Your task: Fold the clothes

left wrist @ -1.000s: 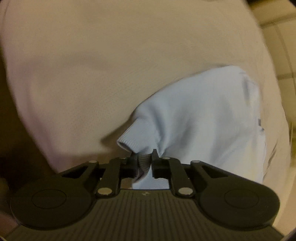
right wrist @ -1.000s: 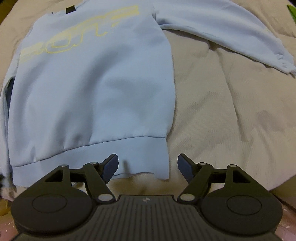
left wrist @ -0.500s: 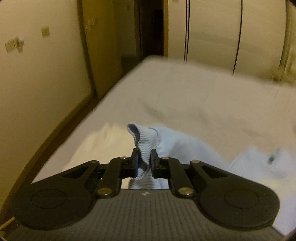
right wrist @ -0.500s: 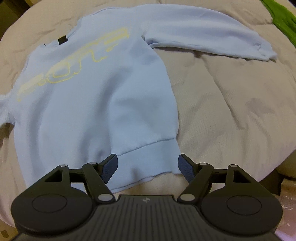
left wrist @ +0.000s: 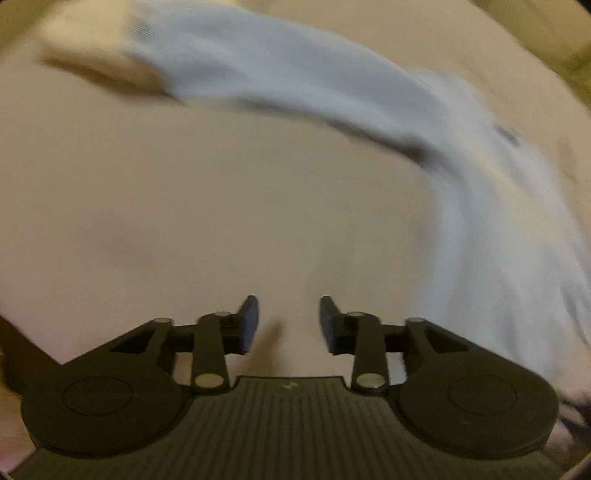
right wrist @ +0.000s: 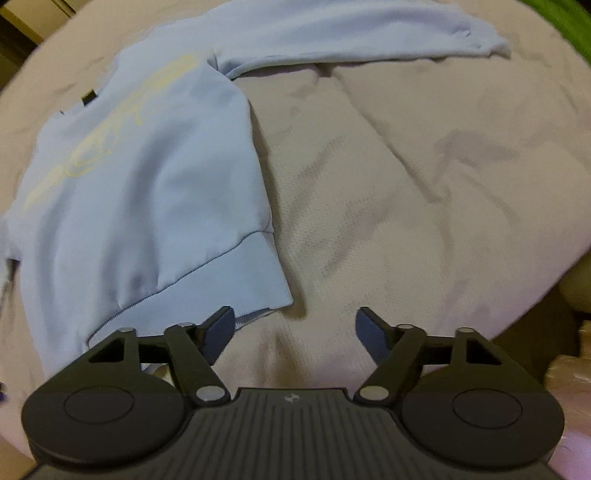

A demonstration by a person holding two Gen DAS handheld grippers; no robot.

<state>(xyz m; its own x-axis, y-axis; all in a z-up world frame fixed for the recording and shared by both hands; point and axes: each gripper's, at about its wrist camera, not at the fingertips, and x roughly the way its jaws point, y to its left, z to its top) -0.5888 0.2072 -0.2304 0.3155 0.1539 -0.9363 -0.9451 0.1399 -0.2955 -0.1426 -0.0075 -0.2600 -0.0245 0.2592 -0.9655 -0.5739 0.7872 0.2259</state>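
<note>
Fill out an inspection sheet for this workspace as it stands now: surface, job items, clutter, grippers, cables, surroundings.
Surface: beige quilted bedcover, wrinkled.
Job's things: light blue sweatshirt lying flat, yellow print up, hem nearest the camera; one sleeve stretched out sideways, the other sleeve blurred in the left wrist view.
Clutter: green cloth at the far edge.
Grippers: left gripper open, empty, above bare cover; right gripper open, empty, by the hem corner.
Cables: nothing seen.
Surroundings: dim room edges, too blurred to tell.
</note>
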